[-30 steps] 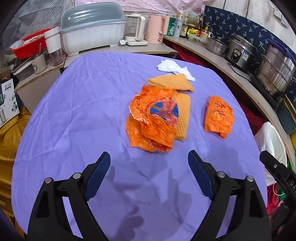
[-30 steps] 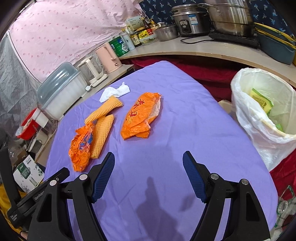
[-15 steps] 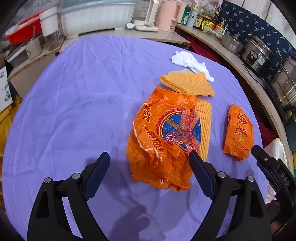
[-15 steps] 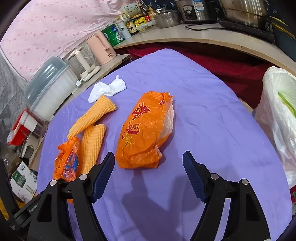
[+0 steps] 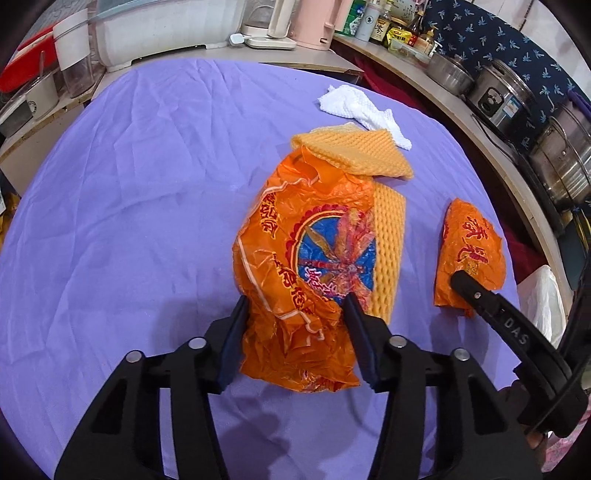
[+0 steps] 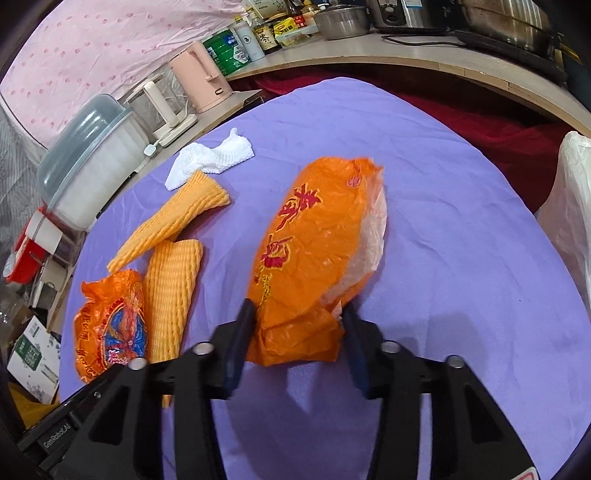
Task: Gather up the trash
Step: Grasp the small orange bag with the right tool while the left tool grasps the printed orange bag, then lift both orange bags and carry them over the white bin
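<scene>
Both grippers now lower, nearer the table. Left gripper jaws, wide a second ago, closing around blue-emblem orange bag. Right gripper jaws likewise closing around plain orange bag.

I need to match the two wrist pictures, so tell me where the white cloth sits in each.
Left wrist view: the white cloth lies upper right of centre on the purple tablecloth, just beyond the yellow foam nets.
Right wrist view: the white cloth lies upper left of centre, at the tip of one foam net.
Shared landmark: the pink kettle behind the table.
</scene>
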